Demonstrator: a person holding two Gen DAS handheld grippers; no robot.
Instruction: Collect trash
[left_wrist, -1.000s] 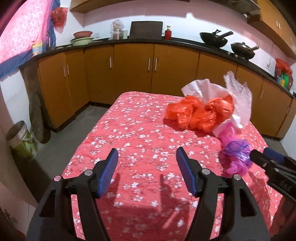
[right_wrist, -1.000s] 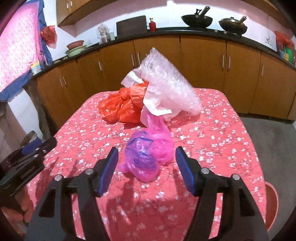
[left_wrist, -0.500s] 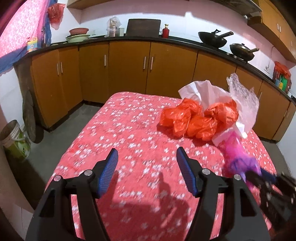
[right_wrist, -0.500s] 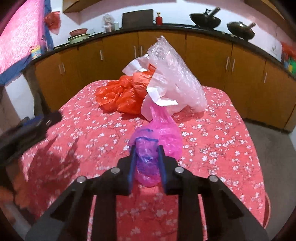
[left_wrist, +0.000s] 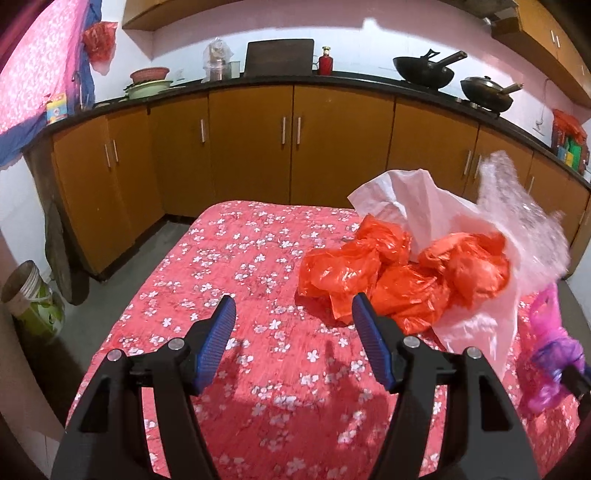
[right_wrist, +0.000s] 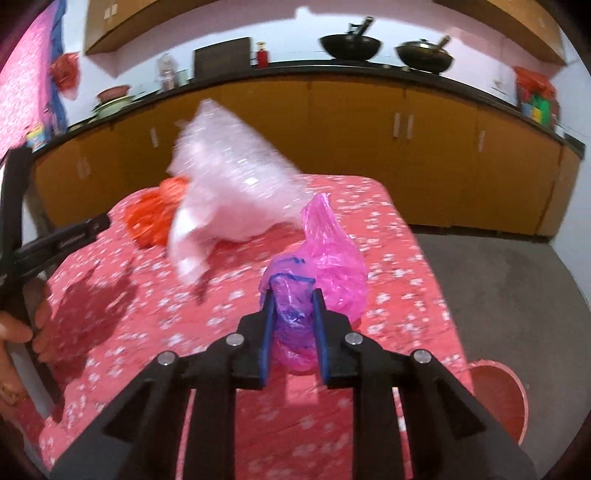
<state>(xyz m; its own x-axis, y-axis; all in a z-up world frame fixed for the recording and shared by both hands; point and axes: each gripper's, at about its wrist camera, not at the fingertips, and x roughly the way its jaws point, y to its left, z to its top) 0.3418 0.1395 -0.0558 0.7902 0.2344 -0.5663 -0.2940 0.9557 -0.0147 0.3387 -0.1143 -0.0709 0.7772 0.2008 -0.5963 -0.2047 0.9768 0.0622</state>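
Note:
My right gripper is shut on a pink and purple plastic bag and holds it just above the red flowered tablecloth; the bag also shows in the left wrist view. My left gripper is open and empty above the cloth, just left of the crumpled orange plastic bags. A white plastic bag and a sheet of bubble wrap lie on and behind the orange bags.
Brown kitchen cabinets run behind the table under a black counter with pans. A bucket stands on the floor at left. A red round container sits on the floor at the table's right corner.
My right gripper shut on the pink and purple bag, lifted it and swung right. My left gripper moved forward toward the orange bags and stayed open.

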